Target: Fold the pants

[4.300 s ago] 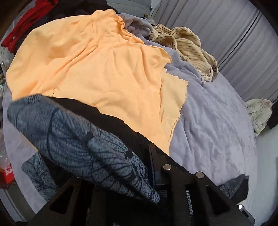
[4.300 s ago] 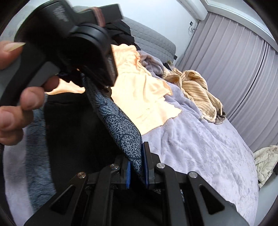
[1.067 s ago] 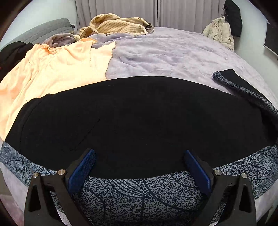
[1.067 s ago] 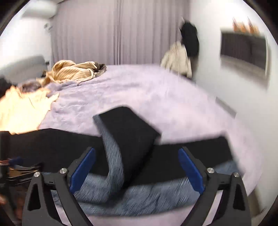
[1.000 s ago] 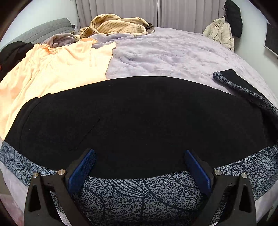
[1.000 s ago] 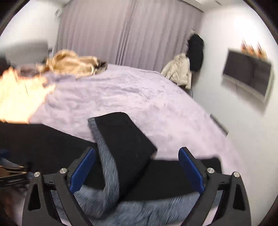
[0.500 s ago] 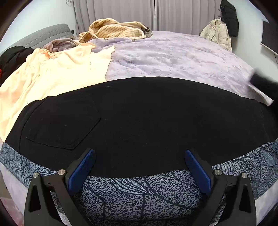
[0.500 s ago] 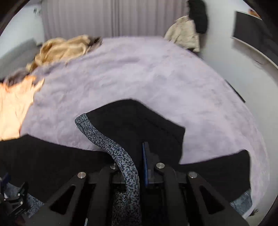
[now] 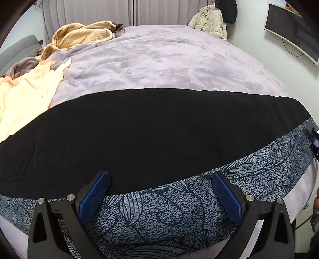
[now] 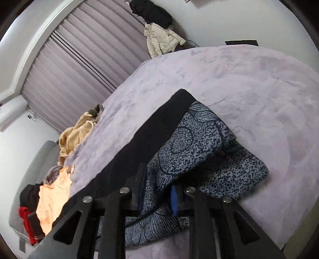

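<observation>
The pants [image 9: 151, 135] lie spread across the near part of the lilac bed [image 9: 169, 59], black on the far side with a blue-grey leaf-patterned band [image 9: 159, 211] along the near edge. My left gripper [image 9: 159, 191] is open, its blue pads [image 9: 93, 193] hovering over the patterned band, holding nothing. My right gripper [image 10: 156, 196] is shut on the patterned fabric [image 10: 191, 147] at the leg end of the pants, which bunches between the fingers. The black side [image 10: 143, 139] runs away to the left.
An orange garment [image 9: 26, 95] lies left of the pants, a tan striped garment [image 9: 79, 33] behind it. A cream jacket [image 9: 209, 18] hangs by the curtains. A screen [image 9: 293, 27] is on the right wall. The bed edge is close on the right.
The folded-over leg end at the right has been pulled out flat. My right gripper closed on it and swung down low over the bed. My left gripper stayed open above the patterned band.
</observation>
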The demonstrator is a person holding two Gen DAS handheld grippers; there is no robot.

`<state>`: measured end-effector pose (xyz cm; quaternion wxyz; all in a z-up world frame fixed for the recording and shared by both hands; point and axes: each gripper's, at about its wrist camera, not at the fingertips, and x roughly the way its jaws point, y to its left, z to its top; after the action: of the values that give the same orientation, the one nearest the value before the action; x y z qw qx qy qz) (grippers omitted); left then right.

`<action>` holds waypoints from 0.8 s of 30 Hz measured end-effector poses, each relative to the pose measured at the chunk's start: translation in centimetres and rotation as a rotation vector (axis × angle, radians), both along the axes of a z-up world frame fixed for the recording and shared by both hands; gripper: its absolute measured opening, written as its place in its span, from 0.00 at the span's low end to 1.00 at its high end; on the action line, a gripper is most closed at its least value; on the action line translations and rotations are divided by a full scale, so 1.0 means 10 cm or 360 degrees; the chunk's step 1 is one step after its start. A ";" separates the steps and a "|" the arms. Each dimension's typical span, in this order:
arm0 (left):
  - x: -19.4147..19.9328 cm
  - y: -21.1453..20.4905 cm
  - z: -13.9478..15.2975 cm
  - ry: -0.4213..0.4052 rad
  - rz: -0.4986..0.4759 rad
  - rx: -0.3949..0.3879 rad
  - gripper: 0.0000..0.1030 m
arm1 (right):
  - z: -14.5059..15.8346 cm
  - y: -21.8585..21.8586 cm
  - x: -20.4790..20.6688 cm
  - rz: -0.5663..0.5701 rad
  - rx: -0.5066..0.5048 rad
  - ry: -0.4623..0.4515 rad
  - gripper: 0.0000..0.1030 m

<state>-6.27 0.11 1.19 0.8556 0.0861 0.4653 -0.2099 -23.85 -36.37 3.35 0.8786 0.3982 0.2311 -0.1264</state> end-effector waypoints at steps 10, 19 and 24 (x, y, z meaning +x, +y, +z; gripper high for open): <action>-0.04 -0.09 0.16 0.0021 0.0052 0.0008 0.99 | 0.37 0.05 0.36 0.0068 -0.0129 -0.0107 0.06; -0.12 -0.36 0.43 0.0043 -0.0080 -0.0121 0.99 | 0.83 0.29 -0.13 -0.0025 -0.0407 -0.0072 0.06; -0.05 -0.55 0.17 0.0155 -0.0115 -0.0012 0.99 | 0.14 0.06 0.29 0.0013 -0.0443 0.0335 0.15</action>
<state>-6.72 -5.41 2.92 0.8241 0.0893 0.5022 -0.2465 -20.97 -35.74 4.73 0.8968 0.2562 0.3037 -0.1945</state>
